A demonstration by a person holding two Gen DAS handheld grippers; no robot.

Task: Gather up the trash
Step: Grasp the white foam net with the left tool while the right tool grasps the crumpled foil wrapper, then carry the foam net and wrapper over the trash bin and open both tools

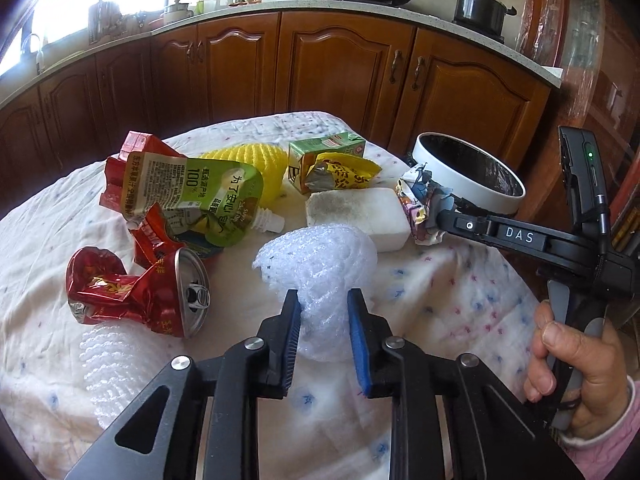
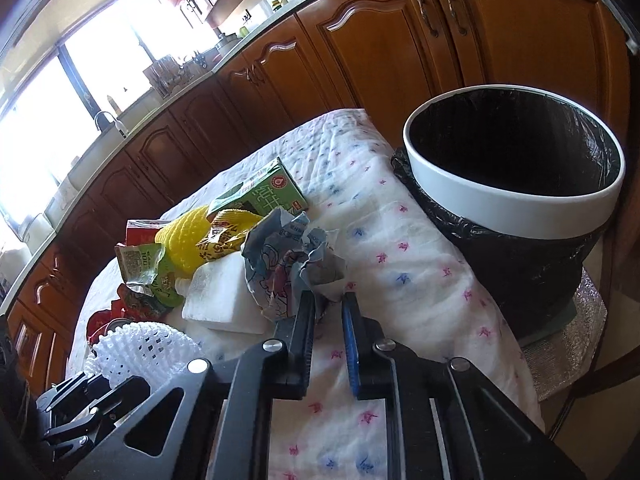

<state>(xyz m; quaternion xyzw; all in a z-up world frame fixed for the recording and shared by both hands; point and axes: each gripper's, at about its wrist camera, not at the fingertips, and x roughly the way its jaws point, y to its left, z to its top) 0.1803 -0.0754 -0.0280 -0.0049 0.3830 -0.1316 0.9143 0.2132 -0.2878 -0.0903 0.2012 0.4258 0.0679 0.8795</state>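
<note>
Two grippers close on trash atop a cloth-covered table (image 1: 440, 280), with the white-rimmed bin (image 2: 516, 208) as landmark. Nearest the left wrist camera, the left gripper (image 1: 324, 312) pinches a white foam net (image 1: 320, 256) between its narrowed blue-padded jaws, well short of the bin. The right gripper (image 2: 328, 304), held in a person's hand (image 1: 576, 376), clamps a crumpled printed wrapper (image 2: 288, 256) in nearly shut jaws, just beside the bin's rim. Left of the foam net lies a crushed red can (image 1: 168, 300), with a second white net (image 1: 116, 360) in front of it. Farther from the bin sit a white foam block (image 1: 360, 216), a green spouted pouch (image 1: 200, 200) and red packaging (image 1: 132, 160). Beyond them lie a yellow net (image 1: 256, 168), a yellow snack packet (image 1: 344, 172) and a green carton (image 1: 328, 148). Wooden cabinets (image 1: 340, 60) line the background behind the bin.
</note>
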